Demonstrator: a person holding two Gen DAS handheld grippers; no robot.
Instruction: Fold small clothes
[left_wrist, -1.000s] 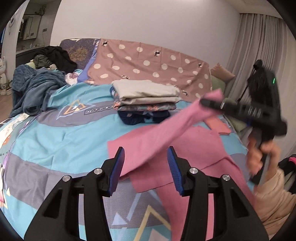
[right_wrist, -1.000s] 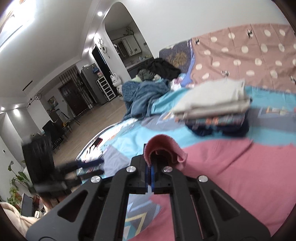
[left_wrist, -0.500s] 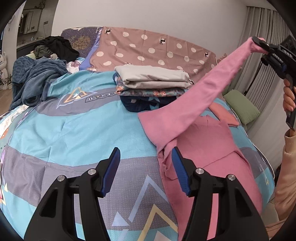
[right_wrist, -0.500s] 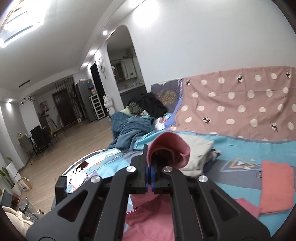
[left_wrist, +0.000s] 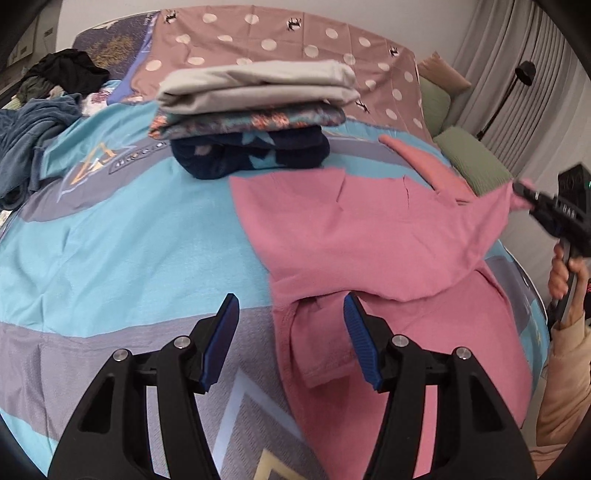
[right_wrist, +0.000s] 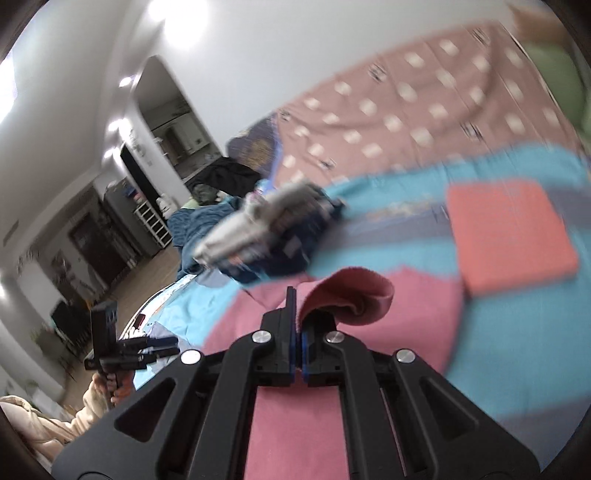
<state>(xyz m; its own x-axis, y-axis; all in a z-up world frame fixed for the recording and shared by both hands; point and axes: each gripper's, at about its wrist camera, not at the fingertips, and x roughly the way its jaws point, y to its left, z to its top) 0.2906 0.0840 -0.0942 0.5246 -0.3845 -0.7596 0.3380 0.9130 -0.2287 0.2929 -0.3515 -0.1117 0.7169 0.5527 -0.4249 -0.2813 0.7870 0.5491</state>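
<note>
Biggest worry for me right now: my right gripper (right_wrist: 298, 325) only has a small bunch of the pink shirt's (left_wrist: 369, 236) sleeve end pinched in its jaws, clamped tight on it, and the cloth is curled over the tip. If I drag that sleeve further across the body, I reckon it could slip out or pull the whole shirt crooked, since nothing is pinning the rest down. The fold edge near my left side already looks a bit rumpled, so a sloppy pull would probably bake in a wrinkle.

The shirt lies spread on the bed (left_wrist: 110, 240), right of centre, just in front of the stack of folded clothes (left_wrist: 255, 110) at the far side. A folded orange piece (right_wrist: 509, 232) sits to the right, near the shirt's far edge.

Pose-wise, my left gripper (left_wrist: 291, 336) is angled down over the shirt's near left edge, jaws apart with the hem showing between them, nothing gripped. The right one is off at the right edge of the bed, pointing back across it, hand (left_wrist: 565, 273) wrapped on the handle.
</note>
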